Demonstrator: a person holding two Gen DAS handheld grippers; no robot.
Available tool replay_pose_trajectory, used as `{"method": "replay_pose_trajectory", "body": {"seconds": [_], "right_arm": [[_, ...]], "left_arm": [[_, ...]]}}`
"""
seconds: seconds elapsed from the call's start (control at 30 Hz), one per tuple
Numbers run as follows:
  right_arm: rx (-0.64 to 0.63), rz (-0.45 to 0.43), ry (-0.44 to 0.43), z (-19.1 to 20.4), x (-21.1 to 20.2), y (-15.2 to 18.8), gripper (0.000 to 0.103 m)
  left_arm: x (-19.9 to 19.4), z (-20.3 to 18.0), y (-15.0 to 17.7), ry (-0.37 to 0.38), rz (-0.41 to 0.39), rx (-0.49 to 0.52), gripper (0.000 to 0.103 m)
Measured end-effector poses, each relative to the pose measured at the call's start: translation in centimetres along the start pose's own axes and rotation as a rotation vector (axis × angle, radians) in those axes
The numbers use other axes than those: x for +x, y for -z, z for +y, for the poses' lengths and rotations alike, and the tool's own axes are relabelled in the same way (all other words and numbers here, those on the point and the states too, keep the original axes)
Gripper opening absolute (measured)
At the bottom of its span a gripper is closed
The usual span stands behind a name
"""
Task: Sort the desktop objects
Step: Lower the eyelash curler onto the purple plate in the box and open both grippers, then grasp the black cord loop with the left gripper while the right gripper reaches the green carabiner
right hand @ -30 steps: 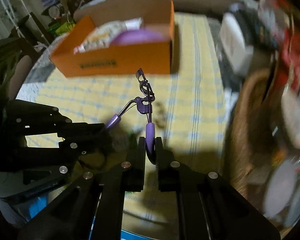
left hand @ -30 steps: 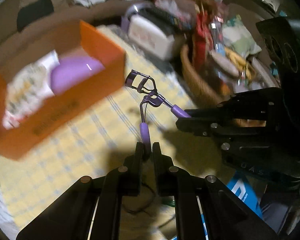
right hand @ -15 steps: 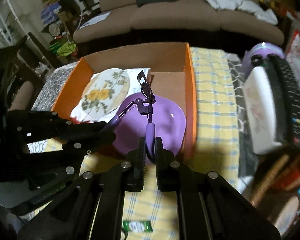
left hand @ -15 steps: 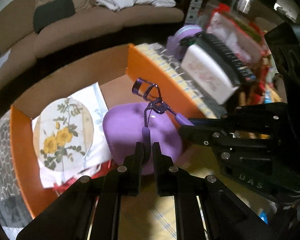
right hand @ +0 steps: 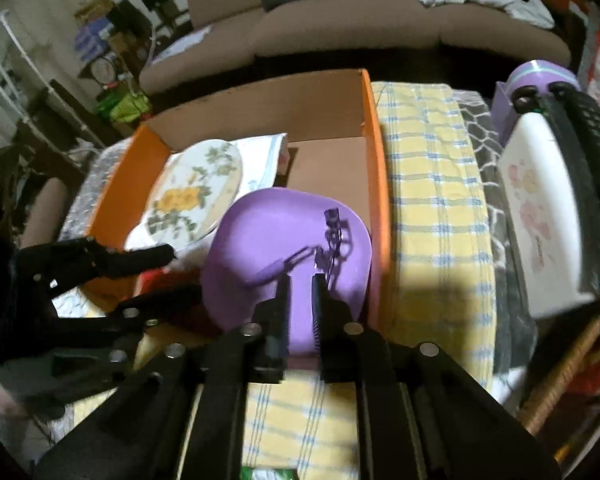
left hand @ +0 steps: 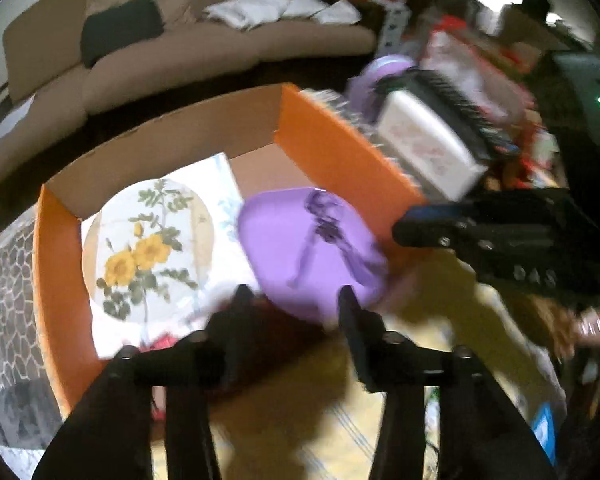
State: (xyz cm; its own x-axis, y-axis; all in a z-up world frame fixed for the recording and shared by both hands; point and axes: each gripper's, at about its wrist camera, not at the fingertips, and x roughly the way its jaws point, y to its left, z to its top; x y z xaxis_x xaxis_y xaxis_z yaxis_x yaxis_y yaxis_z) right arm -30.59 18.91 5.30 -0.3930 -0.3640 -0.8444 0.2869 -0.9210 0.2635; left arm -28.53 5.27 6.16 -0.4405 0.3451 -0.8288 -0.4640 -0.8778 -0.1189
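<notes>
Orange cardboard walls of the box point(right hand: 376, 152) hold, from left to right, a round floral plate point(right hand: 196, 192), a purple lid-like dish point(right hand: 284, 248), and on that dish the eyelash curler point(right hand: 328, 236), lying free. The left claw point(left hand: 296, 300) hangs spread wide with nothing between its fingers; the right claw point(right hand: 300, 284) stands partly parted just short of the curler, gripping nothing. Judging by this, the curler is sorted, while the crowded right side of the bench point(right hand: 432, 184), such as the white case point(right hand: 540, 216), looks unsorted.
</notes>
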Motion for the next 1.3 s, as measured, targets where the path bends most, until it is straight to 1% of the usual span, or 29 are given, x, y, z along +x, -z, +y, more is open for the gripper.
{"method": "replay_pose_trajectory", "body": {"seconds": [0.03,0.07,0.1,0.17,0.23,0.33,0.37,0.43,0.57,0.67,0.73,0.8,0.9,1.0,1.03,1.1,1.13,1.17,1.23,1.27,1.3], "right_arm": [[-0.01,0.0,-0.003,0.1,-0.6,0.4,0.025],[-0.03,-0.003,-0.002,0.3,-1.7,1.5,0.031],[-0.041,-0.003,-0.002,0.5,-2.4,2.3,0.04],[-0.07,0.01,-0.008,1.0,-3.6,4.5,0.049],[-0.088,0.026,-0.003,1.4,-4.2,6.4,0.052],[-0.121,0.069,0.02,1.9,-4.4,9.6,0.052],[-0.122,0.087,0.025,1.9,-4.4,10.9,0.052],[-0.107,0.106,0.016,1.6,-4.2,12.2,0.052],[-0.072,0.139,-0.007,1.3,-3.7,15.0,0.052],[-0.045,0.17,-0.057,1.5,-3.1,16.5,0.052],[-0.035,0.188,-0.075,1.7,-2.7,17.0,0.051],[-0.029,0.199,-0.069,2.1,-2.3,17.2,0.045],[-0.006,0.189,-0.062,2.0,-1.9,16.8,0.045],[0.015,0.175,-0.064,1.8,-1.8,16.2,0.045],[0.017,0.174,-0.069,1.9,-1.7,16.1,0.045],[0.014,0.176,-0.071,2.1,-1.6,15.9,0.045],[0.015,0.178,-0.073,2.1,-1.5,15.9,0.045],[0.014,0.178,-0.079,2.2,-1.5,15.9,0.045],[0.012,0.176,-0.074,2.4,-1.5,16.0,0.045],[0.012,0.176,-0.074,2.4,-1.6,16.1,0.045],[0.013,0.176,-0.075,2.5,-1.6,16.1,0.045]], "left_arm": [[-1.2,-0.8,1.2,0.012,-0.013,0.024,0.061],[-1.9,-1.4,2.0,0.021,-0.02,0.044,0.061],[-2.6,-2.0,3.0,0.034,-0.019,0.059,0.062],[-3.6,-3.5,5.5,0.037,-0.008,0.084,0.063],[-3.8,-4.5,7.4,0.044,0.022,0.103,0.063],[-2.8,-6.2,10.5,0.059,0.09,0.122,0.063],[-2.4,-6.7,11.3,0.072,0.109,0.116,0.063],[-1.6,-7.6,12.6,0.079,0.14,0.128,0.063],[-0.5,-8.8,14.2,0.107,0.192,0.136,0.062],[0.8,-9.0,14.8,0.085,0.248,0.13,0.061],[1.4,-8.9,15.1,0.074,0.267,0.115,0.058],[1.8,-8.4,15.2,0.076,0.274,0.094,0.053],[2.1,-7.6,15.2,0.107,0.265,0.031,0.053],[1.9,-6.9,15.3,0.168,0.238,-0.043,0.053],[2.0,-6.8,15.2,0.173,0.237,-0.051,0.053],[2.5,-6.8,15.1,0.153,0.244,-0.054,0.051],[2.6,-6.8,15.1,0.161,0.245,-0.065,0.05],[2.8,-7.0,14.9,0.161,0.244,-0.066,0.049],[3.1,-7.4,15.0,0.109,0.251,-0.037,0.019],[3.1,-7.5,15.1,0.066,0.249,-0.009,0.013],[3.0,-7.5,15.1,0.056,0.248,-0.003,0.006]]}}
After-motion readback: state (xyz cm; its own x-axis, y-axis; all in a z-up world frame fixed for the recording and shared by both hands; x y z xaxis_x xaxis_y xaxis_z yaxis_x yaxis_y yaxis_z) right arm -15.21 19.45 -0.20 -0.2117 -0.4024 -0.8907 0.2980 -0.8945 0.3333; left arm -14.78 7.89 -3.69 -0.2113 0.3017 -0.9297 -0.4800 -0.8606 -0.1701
